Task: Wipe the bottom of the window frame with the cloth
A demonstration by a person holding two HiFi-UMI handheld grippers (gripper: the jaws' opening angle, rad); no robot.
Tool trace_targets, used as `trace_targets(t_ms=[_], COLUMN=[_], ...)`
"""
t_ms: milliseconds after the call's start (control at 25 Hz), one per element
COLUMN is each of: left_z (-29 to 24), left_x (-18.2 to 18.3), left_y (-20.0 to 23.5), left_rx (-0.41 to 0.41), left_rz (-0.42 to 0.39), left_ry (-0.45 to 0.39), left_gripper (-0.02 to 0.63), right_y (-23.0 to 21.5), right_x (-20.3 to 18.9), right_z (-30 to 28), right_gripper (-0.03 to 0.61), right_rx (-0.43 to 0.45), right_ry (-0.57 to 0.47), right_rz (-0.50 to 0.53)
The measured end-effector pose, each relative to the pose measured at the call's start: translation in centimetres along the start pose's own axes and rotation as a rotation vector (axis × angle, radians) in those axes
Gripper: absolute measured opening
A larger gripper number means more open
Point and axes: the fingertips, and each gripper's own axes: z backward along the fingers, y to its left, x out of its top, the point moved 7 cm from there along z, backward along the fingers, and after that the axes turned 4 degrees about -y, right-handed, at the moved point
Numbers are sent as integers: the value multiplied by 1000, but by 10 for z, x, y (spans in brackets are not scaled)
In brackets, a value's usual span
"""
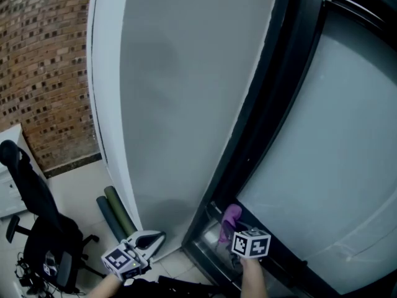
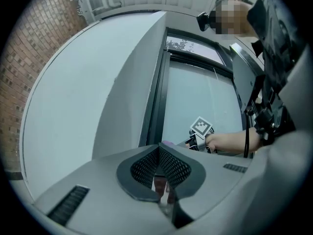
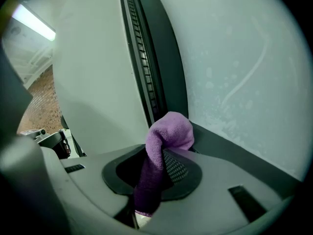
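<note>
Window frame [image 1: 267, 129], grey wall [image 1: 186, 104], brick wall [image 1: 43, 54]

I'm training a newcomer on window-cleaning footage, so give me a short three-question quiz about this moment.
1. True or false: the right gripper is shut on the cloth.
2. The left gripper is: A) holding the cloth, B) shut with nothing in it, C) wide open.
3. Fill in: in the head view, the office chair stands on the person's ___ side.

Key: 1 true; 2 B; 3 left.
</note>
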Motion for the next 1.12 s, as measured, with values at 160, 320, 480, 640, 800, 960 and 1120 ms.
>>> trace_targets(t_ms=[160,320,480,640,800,960,1120], left_z=[-4,-13,-31,-42,-52,-56,-60], left_x=[-4,-10,-3,-4,-5,-10,-10], left_y=[-4,-10,-14,-22,-27,-33,-34], left_rx=[-24,-49,-61,-84,-119,-150,-161], left_rz=[14,29,12,13,1,10,17], left_ry=[17,34,8,2,23,17,19], left_gripper=[3,3,3,3,3,3,3], right_y=[7,16,16,16,16,16,20], right_x=[-14,-27,-33,-44,-47,-56,-59], right_z=[16,39,71,107,135,148,148], right_gripper=[84,84,84,84,81,80,80], right_rx=[37,96,131,94,61,18,23], right_ry=[-46,-124,-266,-395,-490,-516,-507], right_rz=[1,9,15,92,74,99,116])
